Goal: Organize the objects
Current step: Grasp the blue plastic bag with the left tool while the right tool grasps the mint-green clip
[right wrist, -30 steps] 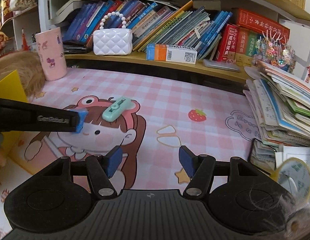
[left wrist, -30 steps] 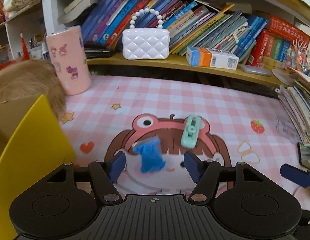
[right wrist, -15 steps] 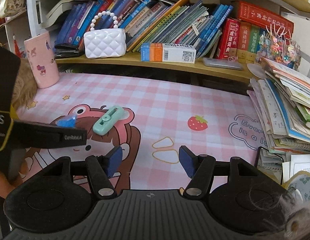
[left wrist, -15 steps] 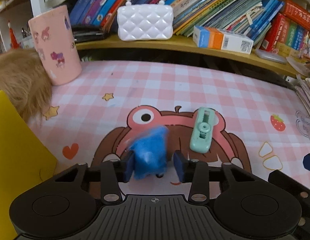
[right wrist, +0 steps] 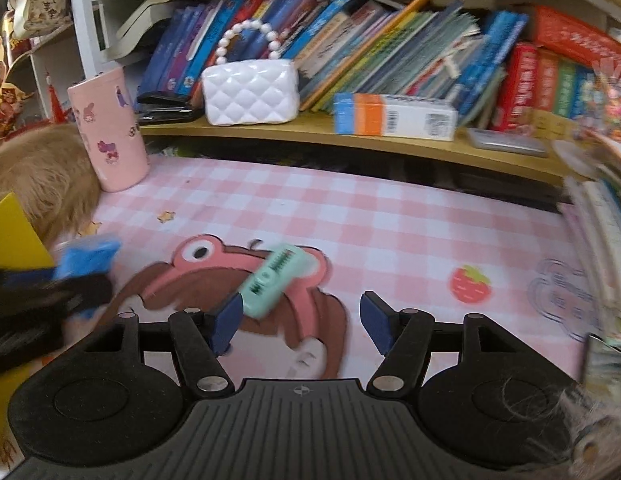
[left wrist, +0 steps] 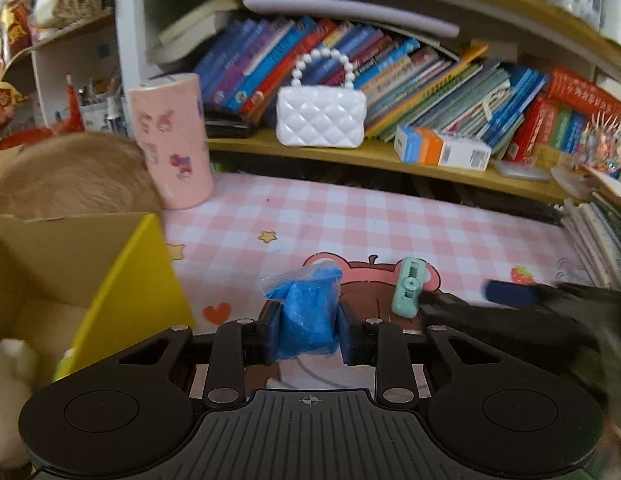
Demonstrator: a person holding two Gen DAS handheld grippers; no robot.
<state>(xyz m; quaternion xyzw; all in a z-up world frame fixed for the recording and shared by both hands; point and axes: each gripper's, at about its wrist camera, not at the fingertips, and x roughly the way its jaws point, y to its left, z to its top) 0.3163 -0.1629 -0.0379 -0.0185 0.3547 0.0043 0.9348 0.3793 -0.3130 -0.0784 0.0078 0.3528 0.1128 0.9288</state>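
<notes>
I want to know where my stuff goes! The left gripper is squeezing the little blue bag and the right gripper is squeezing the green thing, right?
Not quite. The left gripper does squeeze the blue bag, but in the right wrist view the right gripper holds nothing: its jaws are opening, and the green thing lies on the mat.

A bag (left wrist: 306, 312) lies left of a clip (left wrist: 408, 292) on the mat (left wrist: 390, 220) — box (left wrist: 122, 276) further left.
</notes>
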